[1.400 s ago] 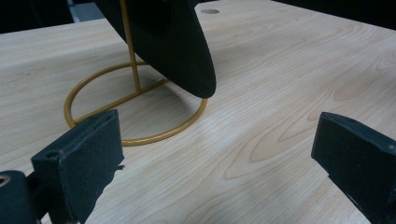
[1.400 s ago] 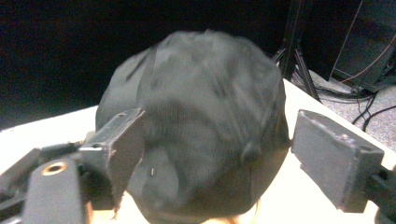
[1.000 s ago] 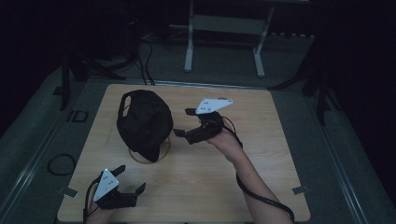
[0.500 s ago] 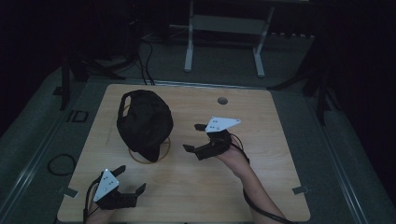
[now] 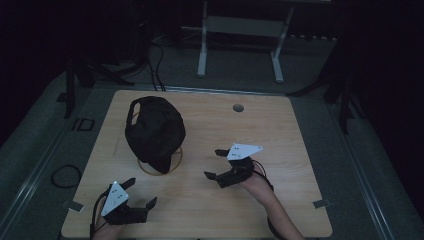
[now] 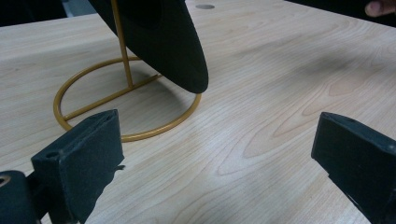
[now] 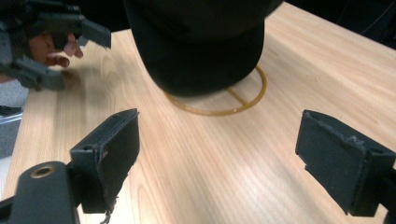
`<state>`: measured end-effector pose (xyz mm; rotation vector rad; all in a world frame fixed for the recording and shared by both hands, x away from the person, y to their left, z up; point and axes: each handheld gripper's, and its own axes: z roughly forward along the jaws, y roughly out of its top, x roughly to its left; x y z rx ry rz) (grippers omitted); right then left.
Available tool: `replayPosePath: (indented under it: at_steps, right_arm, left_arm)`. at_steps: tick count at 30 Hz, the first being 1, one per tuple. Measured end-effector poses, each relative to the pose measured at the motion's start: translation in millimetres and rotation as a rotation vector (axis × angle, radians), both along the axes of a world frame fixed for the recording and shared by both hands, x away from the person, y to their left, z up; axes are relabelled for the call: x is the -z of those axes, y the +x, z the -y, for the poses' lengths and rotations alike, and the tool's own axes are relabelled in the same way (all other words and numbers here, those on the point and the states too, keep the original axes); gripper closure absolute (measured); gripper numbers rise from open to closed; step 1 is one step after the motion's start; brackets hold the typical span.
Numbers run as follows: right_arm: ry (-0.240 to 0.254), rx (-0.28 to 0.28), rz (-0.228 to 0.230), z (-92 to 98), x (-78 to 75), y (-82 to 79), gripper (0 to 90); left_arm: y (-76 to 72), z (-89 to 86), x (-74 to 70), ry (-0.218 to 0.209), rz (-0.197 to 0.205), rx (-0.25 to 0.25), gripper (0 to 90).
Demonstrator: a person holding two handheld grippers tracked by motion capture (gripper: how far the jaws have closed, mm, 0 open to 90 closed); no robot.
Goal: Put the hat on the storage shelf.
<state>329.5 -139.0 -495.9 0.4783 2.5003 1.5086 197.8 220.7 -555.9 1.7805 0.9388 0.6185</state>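
Hand-held gripper on the right (image 5: 218, 163), jaws spread and empty like the left hand-held gripper (image 5: 141, 192) at the worktop's near edge, faces the soft black fabric cap (image 5: 152, 131) perched on a thin gold wire stand (image 5: 161, 169) toward the worktop's left edge, probably light and floppy, best pinched by its stiffer brim.

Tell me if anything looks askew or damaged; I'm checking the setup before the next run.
Nothing stands out. The black cap sits on its gold wire stand, whose ring lies flat on the table. Both the left gripper and right gripper are open and empty.
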Motion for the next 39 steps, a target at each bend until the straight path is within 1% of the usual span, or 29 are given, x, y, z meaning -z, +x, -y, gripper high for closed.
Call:
replayPosePath:
  at_steps: [2,4,6,7,11,16,23,25,27,32,33,36,39]
  right_arm:
    - [-0.008,-0.001,-0.005,2.6,6.0,-2.6,13.5]
    - [-0.017,0.001,-0.005,5.4,11.1,-5.3,13.6]
    - [-0.019,0.000,-0.010,8.8,15.7,-7.6,13.6]
    - [-0.021,0.000,-0.010,10.8,17.9,-8.7,13.6]
    - [-0.032,0.009,-0.017,19.5,25.3,-12.8,13.6]
    - [-0.035,0.034,-0.038,32.7,35.7,-18.8,13.6]
    - [-0.051,0.065,-0.052,51.0,48.5,-26.6,13.6]
    - [-0.059,0.073,-0.058,55.6,51.2,-27.6,13.6]
    - [-0.054,0.077,-0.065,60.1,52.8,-28.6,13.6]
    - [-0.048,0.083,-0.057,69.8,54.0,-31.6,13.8]
    - [-0.045,0.087,-0.063,71.7,54.0,-32.5,13.8]
    - [-0.049,0.090,-0.056,75.7,54.9,-34.0,13.8]
    - [-0.046,0.101,-0.062,82.9,56.8,-36.4,13.8]
  left_arm:
    - [0.1,-0.2,0.2,-0.005,-0.001,0.000,2.5]
    - [0.0,-0.3,0.1,-0.001,0.000,-0.003,2.5]
    - [-0.1,-0.3,0.0,-0.006,0.000,-0.003,2.5]
    - [-0.2,-0.3,-0.1,0.000,0.001,-0.003,2.5]
    - [0.1,0.1,0.6,-0.001,-0.001,0.001,2.5]
    - [0.3,-0.1,0.8,-0.001,-0.001,0.001,2.5]
    - [0.5,0.6,1.4,0.002,-0.005,0.003,2.5]
    - [0.4,0.6,1.4,-0.004,-0.005,0.003,2.5]
    - [0.4,0.4,1.5,-0.001,-0.006,0.001,2.5]
    - [0.8,-0.1,1.9,-0.004,-0.008,0.000,2.5]
    - [0.9,-0.1,2.0,-0.002,-0.008,0.001,2.5]
    - [1.0,-0.1,2.2,-0.001,-0.009,0.002,2.5]
    - [1.1,0.0,2.6,-0.005,-0.013,0.006,2.5]
